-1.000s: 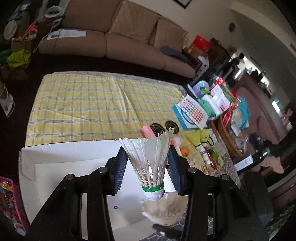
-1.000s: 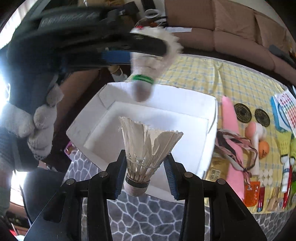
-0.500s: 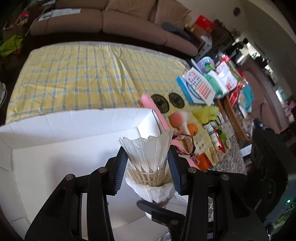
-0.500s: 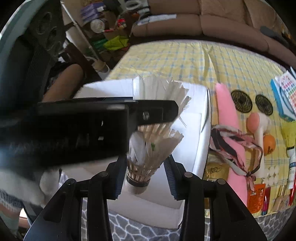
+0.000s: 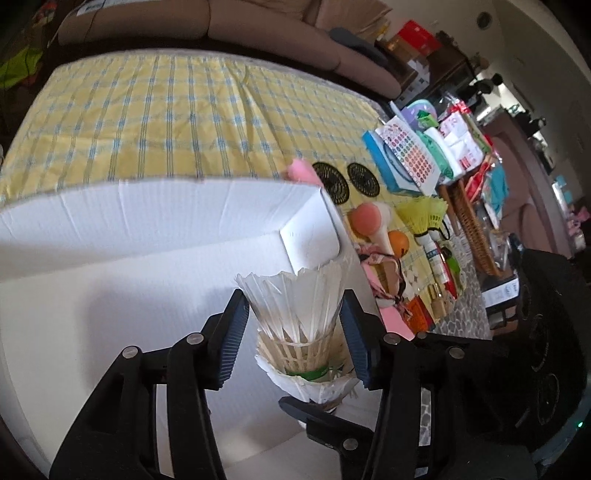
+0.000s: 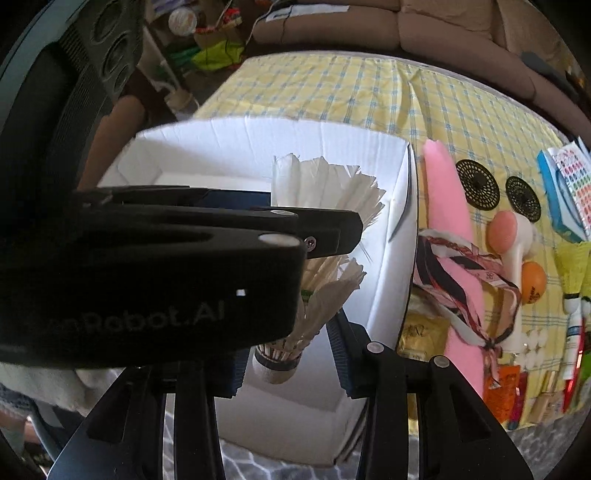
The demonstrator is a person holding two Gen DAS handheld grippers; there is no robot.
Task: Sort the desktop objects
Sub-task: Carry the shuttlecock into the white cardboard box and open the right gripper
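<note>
Closest in, the left tongs grip a white shuttlecock by its feather skirt, blue pads pressed on either side. Its green-banded base sits pushed into the open skirt of a second shuttlecock just below, so the two look nested, probably to stack them as one set before they go away.

The right tongs hold that second shuttlecock near its cork, with the pads close in on both sides. The cork's left edge and the left pad are largely covered by the body of the left tongs, which crosses the right wrist view as a big dark bar. How firmly the right pair pinches is hard to judge, but the shuttlecock hangs there clear of the box floor, so I take it as held.

Directly beyond and beneath both pairs is the white box, open-topped, its floor bare where visible. Both shuttlecocks hang over its near right corner, which suits dropping them in.

To the right of the box lie a pink foam strip, a tangle of ribbon, an orange ball and two black round grilles. Farther right, a yellow shuttlecock is cut off by the lens edge in the right wrist view. The small bottles and packets near it are too blurred to name.

Farthest off, the yellow checked cloth runs back to a sofa.
</note>
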